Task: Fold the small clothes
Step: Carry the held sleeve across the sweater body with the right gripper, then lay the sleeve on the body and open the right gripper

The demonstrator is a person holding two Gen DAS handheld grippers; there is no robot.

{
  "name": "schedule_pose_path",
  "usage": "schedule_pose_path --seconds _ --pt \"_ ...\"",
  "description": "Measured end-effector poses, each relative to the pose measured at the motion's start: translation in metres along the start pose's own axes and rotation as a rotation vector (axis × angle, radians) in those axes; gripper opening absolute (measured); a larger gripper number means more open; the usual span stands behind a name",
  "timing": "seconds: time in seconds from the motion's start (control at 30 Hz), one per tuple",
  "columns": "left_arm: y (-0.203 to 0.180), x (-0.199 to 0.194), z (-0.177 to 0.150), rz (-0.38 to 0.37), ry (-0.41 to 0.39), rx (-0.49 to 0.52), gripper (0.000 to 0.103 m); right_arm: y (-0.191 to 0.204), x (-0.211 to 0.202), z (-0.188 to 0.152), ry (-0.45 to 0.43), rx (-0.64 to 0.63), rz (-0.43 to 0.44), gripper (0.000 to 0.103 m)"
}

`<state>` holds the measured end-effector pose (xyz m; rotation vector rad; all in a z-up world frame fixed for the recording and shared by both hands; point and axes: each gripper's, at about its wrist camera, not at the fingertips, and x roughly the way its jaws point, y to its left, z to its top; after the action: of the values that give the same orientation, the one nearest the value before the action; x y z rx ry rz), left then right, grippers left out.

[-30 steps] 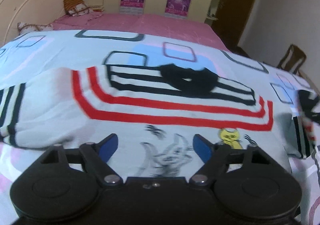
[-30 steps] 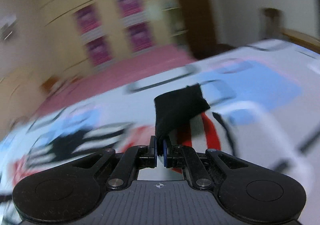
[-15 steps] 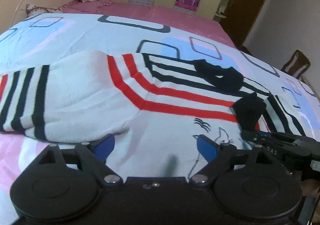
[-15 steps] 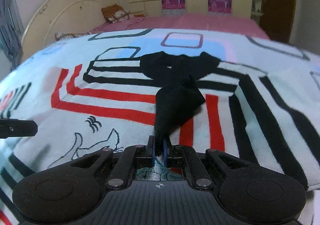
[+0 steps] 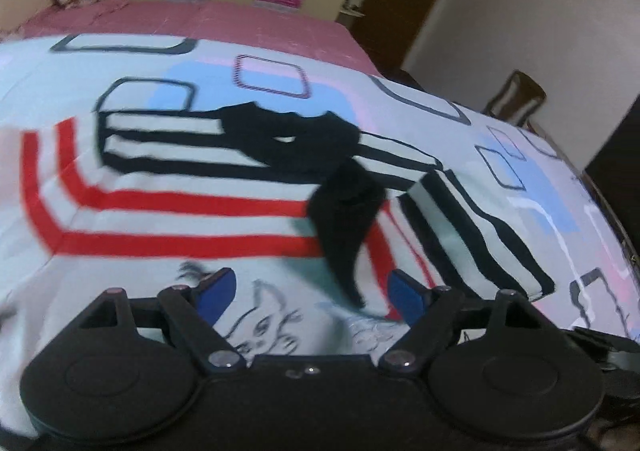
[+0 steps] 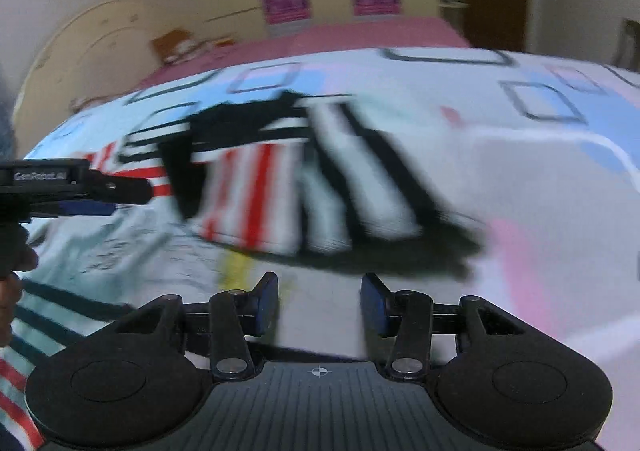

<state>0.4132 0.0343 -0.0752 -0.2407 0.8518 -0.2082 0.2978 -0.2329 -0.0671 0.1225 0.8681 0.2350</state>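
Now the white knitted sweater with red and black stripes [image 5: 168, 211] lies ahead of both grippers on the bed [image 5: 240, 27]; left gripper [image 5: 308, 291] closing, right gripper [image 6: 319, 303] opening, fingers empty.

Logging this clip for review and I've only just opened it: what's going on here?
A person with a hand-held gripper in each hand is folding a small striped sweater spread on a patterned bedspread. One sleeve with a black cuff lies folded in across the chest. The right hand-held gripper has nothing between its fingers and its jaws are opening. The left hand-held gripper is open above the cat print, its jaws narrowing, gripping nothing.
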Motion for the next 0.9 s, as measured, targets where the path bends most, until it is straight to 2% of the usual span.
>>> schedule_pose_path --seconds 0.13,0.23,0.3,0.5,0.57,0.6,0.63,0.67,0.7,0.9 --pt "-0.01 0.018 0.008 0.023 0.016 0.032 0.077 -0.036 -0.011 0.0 -0.023 0.09 -0.095 0.047" --pt "-0.013 0.032 0.013 0.067 0.06 0.052 0.053 -0.054 -0.012 0.004 -0.031 0.147 -0.117 0.046" --pt "-0.01 0.036 0.013 0.085 0.073 0.043 0.051 -0.055 0.0 0.013 -0.036 0.168 -0.104 0.035" --pt "-0.007 0.037 0.01 0.108 0.061 0.055 0.051 -0.058 0.007 0.02 -0.028 0.164 -0.112 0.034" --pt "-0.005 0.037 0.009 0.105 0.047 0.044 0.047 -0.055 0.014 0.023 -0.027 0.162 -0.116 0.034" --pt "-0.004 0.036 0.01 0.105 0.041 0.039 0.044 -0.053 0.016 0.024 -0.027 0.162 -0.117 0.034" --pt "-0.003 0.036 0.01 0.1 0.034 0.032 0.032 -0.052 0.019 0.024 -0.027 0.159 -0.12 0.034" --pt "-0.001 0.036 0.01 0.09 0.027 0.025 0.014 -0.052 0.02 0.024 -0.026 0.157 -0.124 0.034" --pt "0.001 0.034 0.011 0.078 0.018 0.014 0.009 -0.051 0.02 0.024 -0.026 0.154 -0.127 0.034" --pt "0.011 0.0 0.023 0.041 -0.092 -0.007 0.009 -0.051 0.035 0.029 -0.024 0.129 -0.149 0.032"
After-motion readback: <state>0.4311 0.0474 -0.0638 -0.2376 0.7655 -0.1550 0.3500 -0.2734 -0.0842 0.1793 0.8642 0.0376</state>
